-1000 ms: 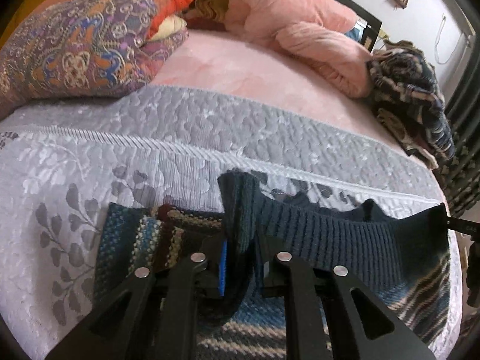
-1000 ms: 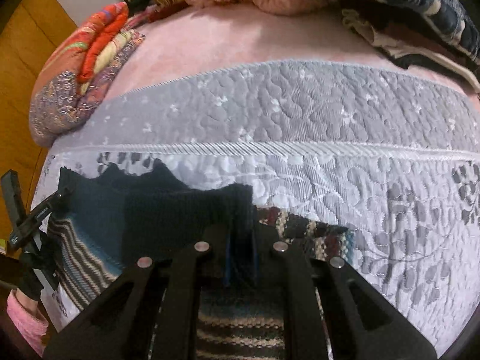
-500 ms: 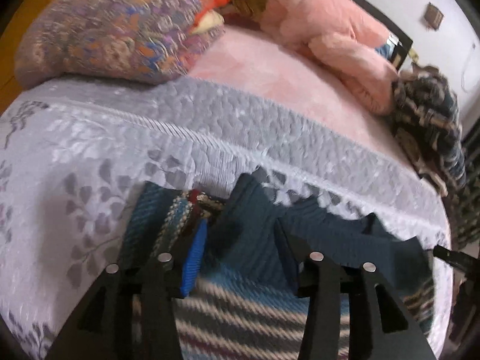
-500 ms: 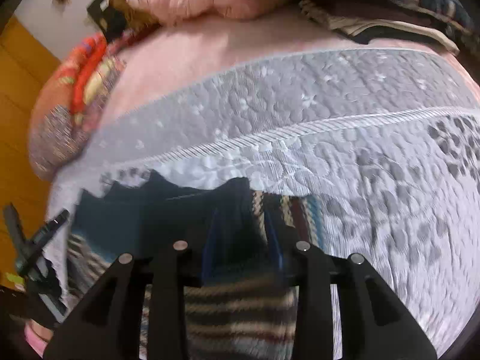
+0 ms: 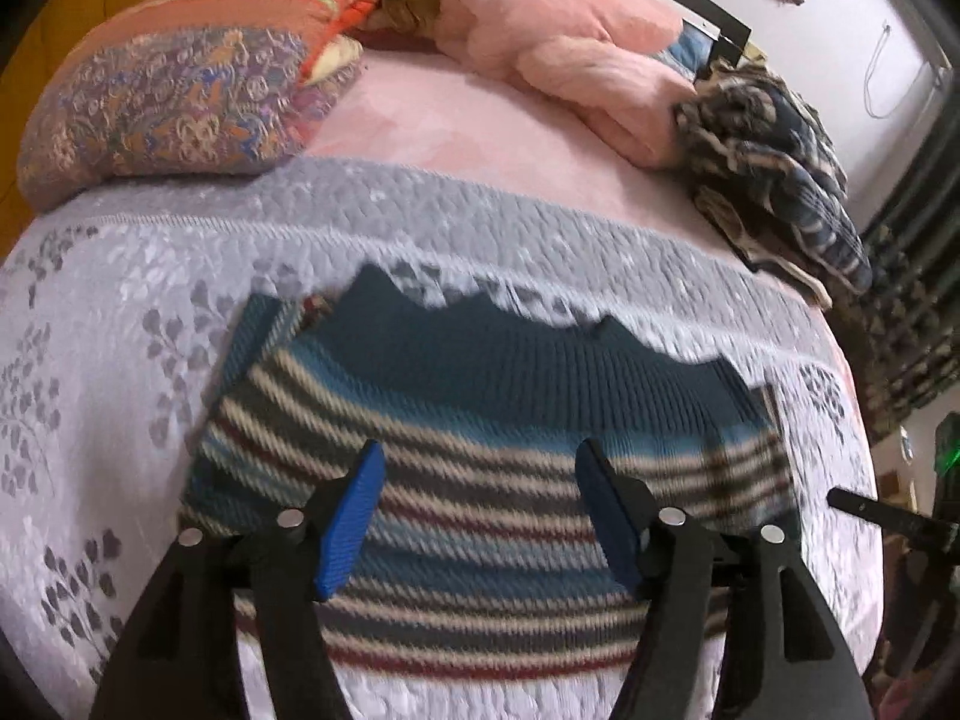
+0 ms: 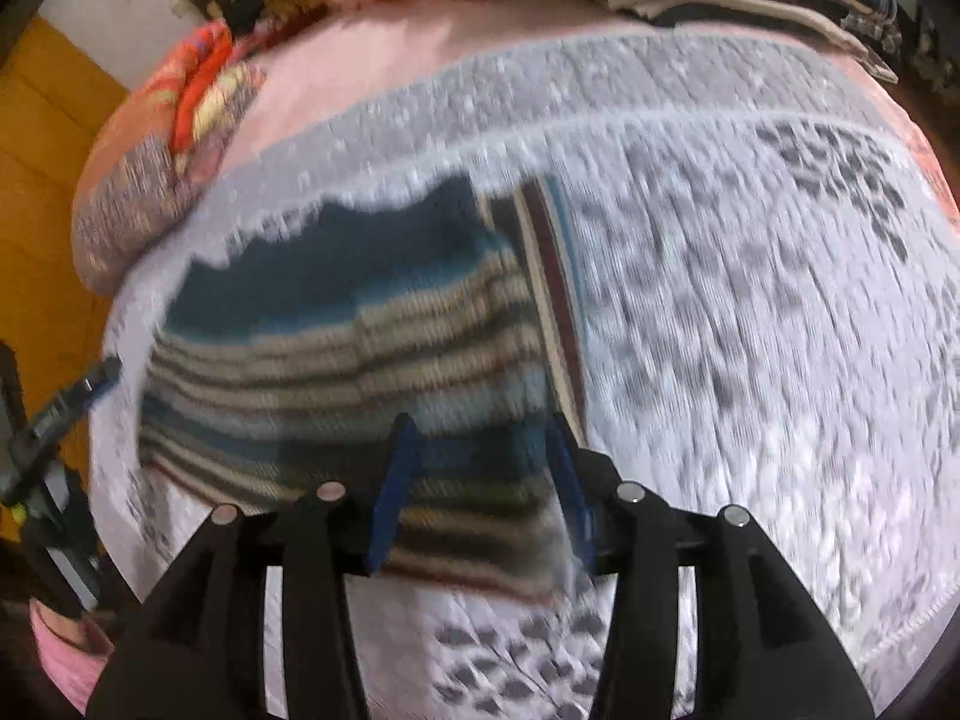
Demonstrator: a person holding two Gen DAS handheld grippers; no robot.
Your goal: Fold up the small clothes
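Observation:
A small striped knit sweater [image 5: 480,420] with a dark teal ribbed hem lies folded flat on the grey-white quilt [image 5: 120,360]. My left gripper [image 5: 480,462] hovers over its striped part, open, blue pads spread wide with nothing between them. In the right wrist view the same sweater [image 6: 336,312] lies left of centre, blurred by motion. My right gripper [image 6: 480,432] is open above the sweater's near right corner. The other gripper's tip [image 5: 864,504] shows at the right edge of the left wrist view, and at the left edge [image 6: 78,396] of the right wrist view.
A patterned pillow [image 5: 180,102] and pink blanket [image 5: 570,54] lie at the far side of the bed. A heap of dark patterned clothes [image 5: 774,168] sits at the far right. Yellow wooden panelling [image 6: 42,192] stands beyond the bed's left edge.
Both grippers let go of the teal hem, opened and pulled back and up. The sweater now lies flat with its hem folded towards the far side.

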